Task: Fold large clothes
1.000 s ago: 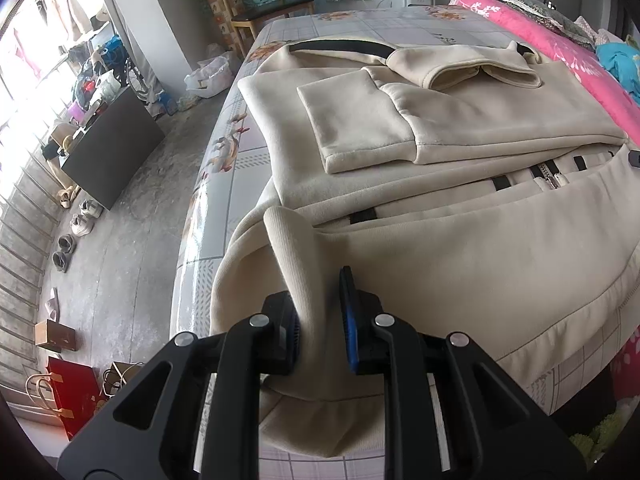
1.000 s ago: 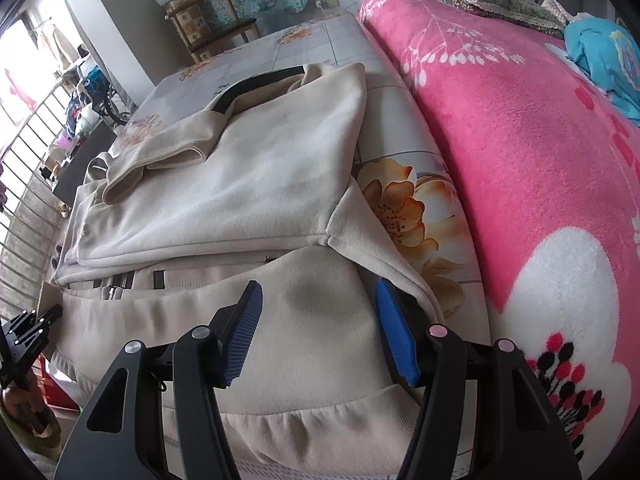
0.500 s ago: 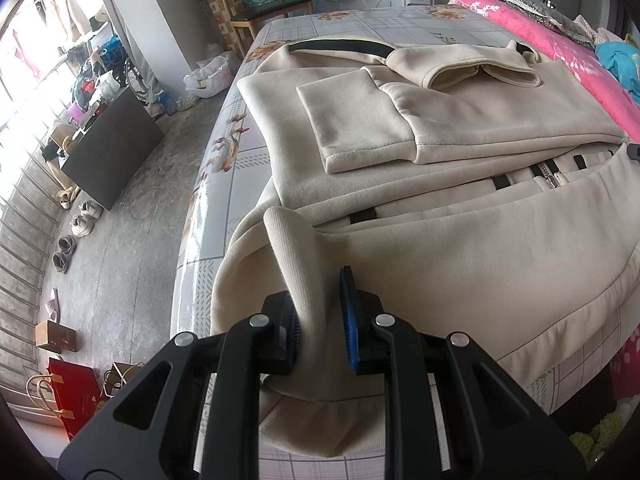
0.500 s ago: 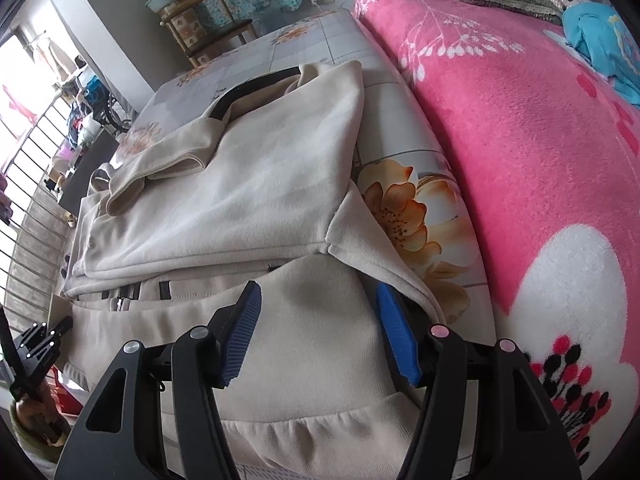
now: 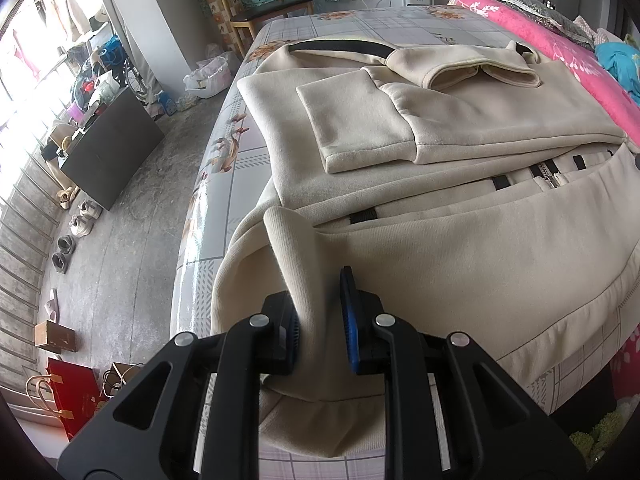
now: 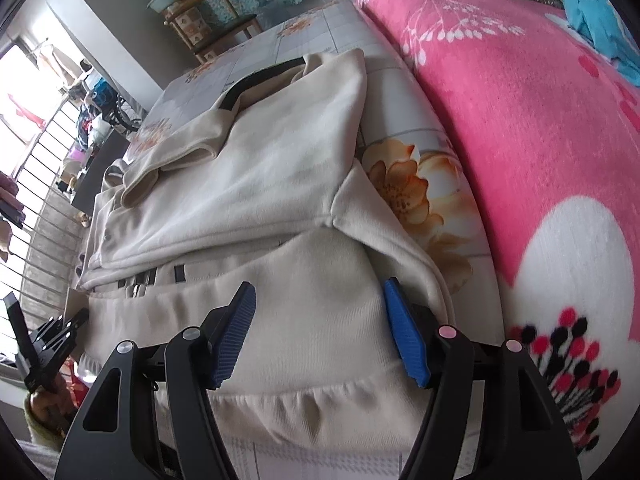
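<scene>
Hem of the jacket (image 5: 460, 264) is pinched in left claw (image 5: 320, 320); right claw (image 6: 320, 332), spread at six o'clock, should bite before lifting together.

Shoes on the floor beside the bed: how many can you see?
4: two pale shoes by the dark cabinet, two grey shoes just nearer the camera. A pink slipper lies apart; others may be hidden.

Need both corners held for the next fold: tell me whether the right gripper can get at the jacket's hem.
Probably yes. The right gripper is open, its fingers straddling the beige jacket just above the hem, with nothing between.
</scene>
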Demonstrator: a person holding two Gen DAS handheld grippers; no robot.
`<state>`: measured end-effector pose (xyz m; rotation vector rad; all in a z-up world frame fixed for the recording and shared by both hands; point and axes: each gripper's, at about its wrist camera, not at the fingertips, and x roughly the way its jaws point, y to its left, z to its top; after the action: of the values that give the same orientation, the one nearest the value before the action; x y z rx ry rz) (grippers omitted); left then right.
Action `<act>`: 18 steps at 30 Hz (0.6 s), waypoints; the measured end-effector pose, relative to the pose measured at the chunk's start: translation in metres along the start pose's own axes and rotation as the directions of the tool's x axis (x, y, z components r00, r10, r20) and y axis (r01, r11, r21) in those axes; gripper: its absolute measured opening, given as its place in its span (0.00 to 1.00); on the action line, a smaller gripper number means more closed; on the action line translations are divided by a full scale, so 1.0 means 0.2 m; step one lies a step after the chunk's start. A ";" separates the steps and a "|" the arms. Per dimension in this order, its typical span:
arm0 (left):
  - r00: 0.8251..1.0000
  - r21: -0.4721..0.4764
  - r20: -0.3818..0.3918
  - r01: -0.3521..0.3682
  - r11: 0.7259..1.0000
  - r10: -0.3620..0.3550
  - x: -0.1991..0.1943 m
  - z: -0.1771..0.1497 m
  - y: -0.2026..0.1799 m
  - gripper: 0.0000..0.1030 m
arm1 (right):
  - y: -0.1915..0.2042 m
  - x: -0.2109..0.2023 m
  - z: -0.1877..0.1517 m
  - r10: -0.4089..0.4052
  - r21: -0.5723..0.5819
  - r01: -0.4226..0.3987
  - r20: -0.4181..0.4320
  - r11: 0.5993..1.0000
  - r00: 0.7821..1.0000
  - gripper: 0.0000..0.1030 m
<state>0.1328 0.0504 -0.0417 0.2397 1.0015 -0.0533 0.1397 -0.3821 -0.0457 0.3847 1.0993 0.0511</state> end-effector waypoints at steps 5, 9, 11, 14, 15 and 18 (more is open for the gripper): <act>1.000 -0.001 -0.001 0.000 1.000 0.000 0.00 0.00 0.00 0.18 | 0.01 0.00 0.00 0.001 -0.044 -0.003 -0.037 0.999 0.999 0.63; 1.000 -0.004 0.002 -0.002 1.000 0.002 0.00 0.00 0.00 0.18 | 0.00 0.02 0.03 0.024 -0.037 -0.025 -0.038 0.999 0.999 0.63; 1.000 -0.003 0.002 -0.003 1.000 0.003 0.00 0.00 0.00 0.18 | -0.02 0.03 0.05 0.043 -0.020 -0.044 -0.031 0.999 0.999 0.63; 1.000 -0.005 0.002 -0.002 1.000 0.002 0.00 0.00 0.00 0.18 | -0.03 0.04 0.07 0.070 0.002 -0.070 -0.029 0.998 0.997 0.63; 1.000 -0.006 0.001 -0.001 1.000 0.001 0.00 0.00 0.00 0.18 | -0.04 0.05 0.07 0.077 0.003 -0.077 -0.035 0.997 0.996 0.62; 1.000 -0.006 0.002 0.000 1.000 0.000 0.00 0.00 0.00 0.18 | -0.05 0.03 0.07 0.101 0.013 -0.101 -0.070 0.995 0.992 0.56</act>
<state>0.1321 0.0514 -0.0414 0.2342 1.0000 -0.0502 0.1535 -0.3935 -0.0494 0.4500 1.1494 0.1500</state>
